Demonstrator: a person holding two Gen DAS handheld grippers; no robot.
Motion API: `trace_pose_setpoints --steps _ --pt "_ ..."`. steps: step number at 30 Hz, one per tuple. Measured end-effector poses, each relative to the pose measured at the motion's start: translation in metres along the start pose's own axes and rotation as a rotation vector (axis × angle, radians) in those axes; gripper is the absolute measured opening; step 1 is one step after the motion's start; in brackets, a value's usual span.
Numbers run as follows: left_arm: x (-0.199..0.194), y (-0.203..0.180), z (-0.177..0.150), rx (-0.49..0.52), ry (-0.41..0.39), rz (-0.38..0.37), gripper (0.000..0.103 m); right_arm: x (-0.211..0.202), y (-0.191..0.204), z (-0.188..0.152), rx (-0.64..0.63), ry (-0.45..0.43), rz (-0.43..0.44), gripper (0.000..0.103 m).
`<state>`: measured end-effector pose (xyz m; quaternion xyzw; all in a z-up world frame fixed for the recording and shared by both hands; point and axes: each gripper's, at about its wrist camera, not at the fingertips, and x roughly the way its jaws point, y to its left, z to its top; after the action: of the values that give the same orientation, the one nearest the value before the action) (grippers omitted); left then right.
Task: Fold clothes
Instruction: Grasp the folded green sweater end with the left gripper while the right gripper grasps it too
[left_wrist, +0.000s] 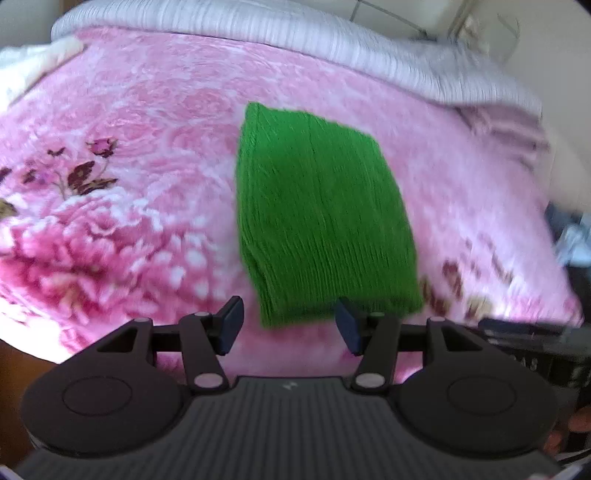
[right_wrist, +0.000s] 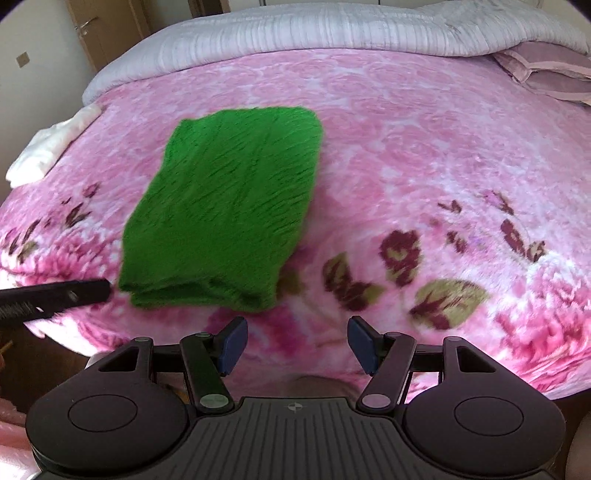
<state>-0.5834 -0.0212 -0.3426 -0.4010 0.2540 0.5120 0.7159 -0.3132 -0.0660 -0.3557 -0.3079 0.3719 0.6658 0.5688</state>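
**Operator:** Green knit garment (left_wrist: 317, 218) first, through the left wrist camera. It lies on the pink floral blanket (left_wrist: 129, 192) of the bed as a compact, layered rectangle, its stacked edges showing along the near end. My left gripper (left_wrist: 290, 326) hovers just short of that near end with its fingers apart and nothing between them. One blue pad overlaps the cloth's edge in the picture, but I cannot tell whether it touches. The view is somewhat blurred.

**Supervisor:** And from the other side?

**Operator:** In the right wrist view the same garment (right_wrist: 229, 206) sits left of centre on the blanket (right_wrist: 424, 155), several layers thick at the near fold, edges roughly aligned. My right gripper (right_wrist: 293, 341) is also spread wide and empty, and it points at bare blanket just beside the garment's near right corner. The dark bar at the left edge looks like part of my left gripper (right_wrist: 55, 295), close to the near left corner. A white ribbed quilt (right_wrist: 314, 29) runs along the far side of the bed, and a white cloth (right_wrist: 51, 147) lies at the left edge.

**Supervisor:** How far along?

**Operator:** I judge this piece essentially folded. What may remain is a final squaring or pressing flat. Whether the white cloth needs folding, I cannot tell.
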Motion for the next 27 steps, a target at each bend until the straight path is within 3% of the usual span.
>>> trace_pose_setpoints --steps 5,9,14,20,27 --pt "0.021 0.044 0.029 -0.197 0.0 -0.102 0.049 0.009 -0.05 0.022 0.204 -0.051 0.121 0.064" --pt "0.047 0.072 0.047 -0.309 0.021 -0.159 0.049 0.033 -0.088 0.034 0.432 -0.047 0.291 0.064" --pt "0.088 0.095 0.055 -0.463 0.088 -0.238 0.049 0.069 -0.102 0.044 0.569 -0.021 0.418 0.064" --pt "0.122 0.106 0.066 -0.527 0.113 -0.278 0.049 0.102 -0.108 0.055 0.675 -0.032 0.494 0.065" --pt "0.162 0.106 0.094 -0.488 0.132 -0.382 0.051 0.143 -0.109 0.082 0.7 -0.068 0.561 0.069"
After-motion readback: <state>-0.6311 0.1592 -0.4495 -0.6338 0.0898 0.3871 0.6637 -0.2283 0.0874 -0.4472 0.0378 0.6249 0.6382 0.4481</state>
